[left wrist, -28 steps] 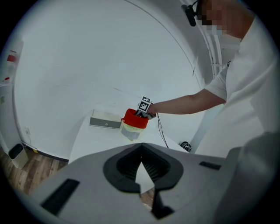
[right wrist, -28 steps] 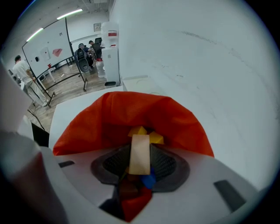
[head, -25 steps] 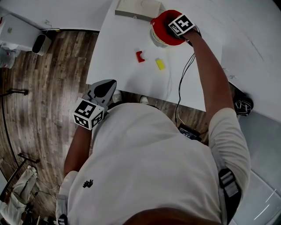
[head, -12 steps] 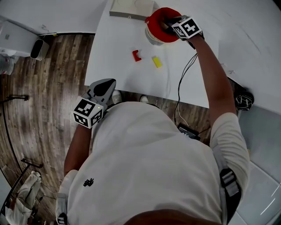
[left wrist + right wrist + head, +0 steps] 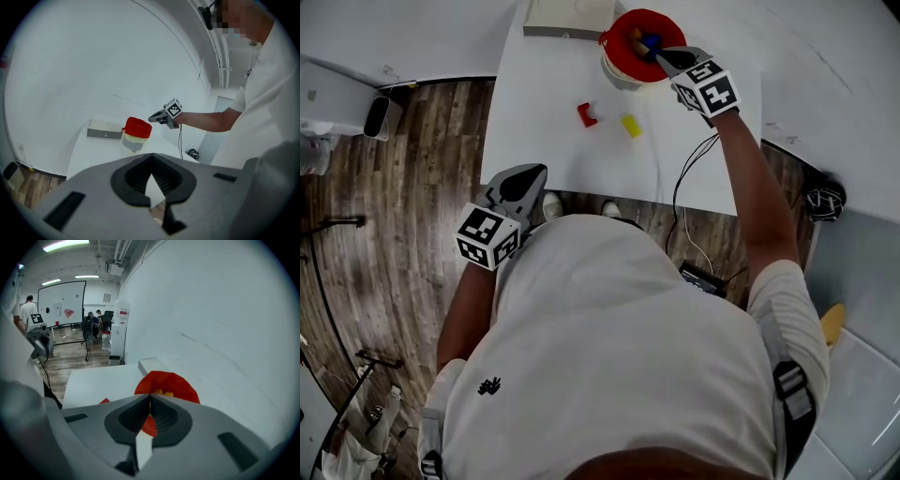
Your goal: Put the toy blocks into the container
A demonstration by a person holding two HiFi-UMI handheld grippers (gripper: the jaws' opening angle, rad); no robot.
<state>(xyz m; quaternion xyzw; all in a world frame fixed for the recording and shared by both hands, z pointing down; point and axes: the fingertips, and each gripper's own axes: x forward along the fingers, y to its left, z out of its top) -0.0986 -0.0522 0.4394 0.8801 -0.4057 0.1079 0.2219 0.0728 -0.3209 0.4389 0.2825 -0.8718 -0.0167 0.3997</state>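
Right claw (image 5: pixel 660 57), just-closed and empty, by red-lined container (image 5: pixel 617 33)

Loose on white table (image 5: pixel 544 141): one red notched plastic block (image 5: pixel 587 114), one yellow rectangular block (image 5: pixel 630 125). One red-rimmed clear container (image 5: pixel 612 56). One flat beige box (image 5: pixel 568 17). My two tongs: left gripper (image 5: pixel 528 180), right gripper (image 5: pixel 667 58).

The outstretched right gripper (image 5: pixel 661 58) has just closed its jaws on nothing, while the left gripper (image 5: pixel 530 178) hangs low, jaws together.
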